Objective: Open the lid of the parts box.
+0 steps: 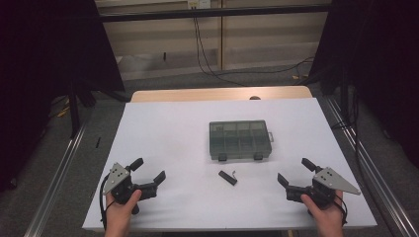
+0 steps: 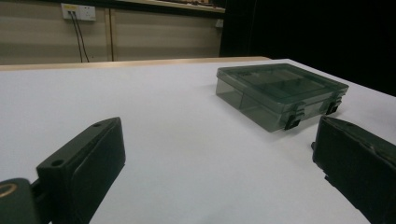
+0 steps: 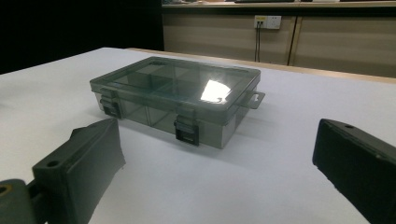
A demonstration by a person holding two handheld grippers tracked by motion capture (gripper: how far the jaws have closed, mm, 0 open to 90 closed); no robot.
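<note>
A smoky clear compartment box [image 1: 240, 139] lies shut on the white table [image 1: 168, 128], its two black latches facing me. In the left gripper view the box [image 2: 280, 93] sits ahead to the right; in the right gripper view the box [image 3: 177, 93] is ahead and slightly left. A small black piece [image 1: 228, 177] lies just in front of the box. My left gripper [image 1: 149, 169] [image 2: 219, 158] rests open near the front left corner, nothing between its jaws. My right gripper [image 1: 295, 171] [image 3: 219, 158] is open at the front right, also holding nothing.
A wooden strip [image 1: 217, 94] runs along the table's far edge. Metal rails [image 1: 368, 163] flank the table on the floor, cables [image 1: 207, 64] trail behind it, and black curtains [image 1: 44, 59] hang at both sides.
</note>
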